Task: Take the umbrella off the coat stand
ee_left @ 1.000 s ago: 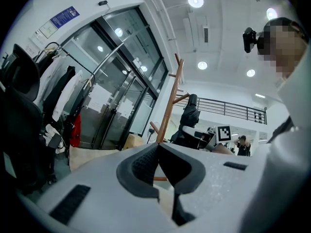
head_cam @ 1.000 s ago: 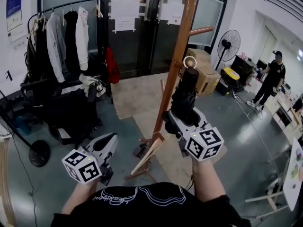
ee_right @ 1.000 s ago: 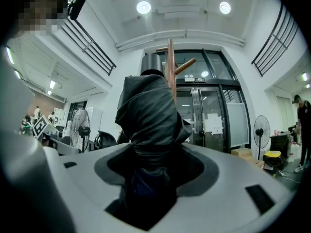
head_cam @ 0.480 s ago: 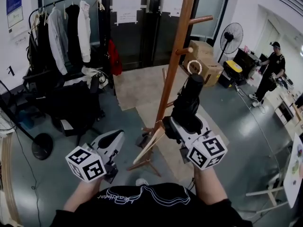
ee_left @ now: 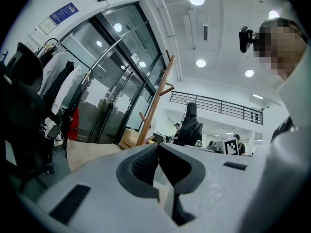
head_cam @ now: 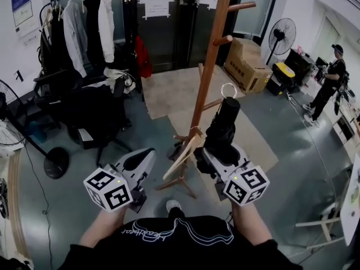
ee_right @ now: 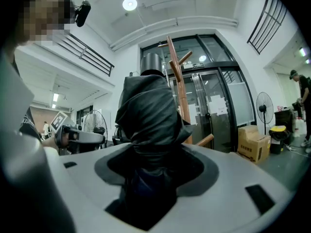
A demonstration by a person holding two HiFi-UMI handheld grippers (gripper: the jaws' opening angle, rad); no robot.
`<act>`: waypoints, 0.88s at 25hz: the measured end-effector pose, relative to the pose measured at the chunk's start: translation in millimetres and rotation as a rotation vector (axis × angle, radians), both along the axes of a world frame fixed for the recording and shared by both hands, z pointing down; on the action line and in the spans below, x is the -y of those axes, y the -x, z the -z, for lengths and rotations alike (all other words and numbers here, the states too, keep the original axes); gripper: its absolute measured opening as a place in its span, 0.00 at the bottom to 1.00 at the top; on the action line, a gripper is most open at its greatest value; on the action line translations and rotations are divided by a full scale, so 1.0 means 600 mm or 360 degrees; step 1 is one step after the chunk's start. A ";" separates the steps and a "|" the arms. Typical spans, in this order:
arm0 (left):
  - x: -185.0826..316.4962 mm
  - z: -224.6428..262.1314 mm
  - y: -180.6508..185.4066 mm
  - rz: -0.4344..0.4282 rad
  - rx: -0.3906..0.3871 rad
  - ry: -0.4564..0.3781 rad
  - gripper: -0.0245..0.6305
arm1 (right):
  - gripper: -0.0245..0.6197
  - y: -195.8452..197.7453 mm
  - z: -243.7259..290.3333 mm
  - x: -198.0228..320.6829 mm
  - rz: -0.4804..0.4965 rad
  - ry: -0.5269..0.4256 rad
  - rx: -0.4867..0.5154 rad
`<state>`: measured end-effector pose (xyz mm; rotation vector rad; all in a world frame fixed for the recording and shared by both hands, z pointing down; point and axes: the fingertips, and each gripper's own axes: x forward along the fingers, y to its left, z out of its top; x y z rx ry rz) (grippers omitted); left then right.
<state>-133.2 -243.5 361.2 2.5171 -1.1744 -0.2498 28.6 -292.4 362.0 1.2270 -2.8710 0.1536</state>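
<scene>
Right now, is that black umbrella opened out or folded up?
Folded: the umbrella is a tight black bundle held in the right gripper.

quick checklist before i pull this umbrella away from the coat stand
1. Grip: ok. The right claw is shut on the folded black umbrella.
2. Loop clear of the pegs: cannot tell. The white loop sits just right of the coat stand, above a lower peg.
3. Umbrella closed: ok, the fabric is bunched and folded.
4. Spare hand: ok. The left claw is shut with nothing in it, low and left of the stand.
5. Path to the right: ok. The only person stands far off.
</scene>
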 end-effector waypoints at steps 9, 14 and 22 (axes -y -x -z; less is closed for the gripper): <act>-0.038 -0.025 -0.015 -0.0003 0.0011 0.0054 0.04 | 0.44 -0.007 -0.055 -0.050 0.0033 0.0112 0.0012; -0.041 -0.026 -0.016 -0.0017 0.0008 0.0076 0.04 | 0.44 -0.013 -0.056 -0.057 0.0024 0.0137 -0.0003; -0.047 -0.012 -0.016 -0.0018 -0.0002 0.0051 0.04 | 0.44 -0.011 -0.048 -0.070 0.0030 0.0131 0.0014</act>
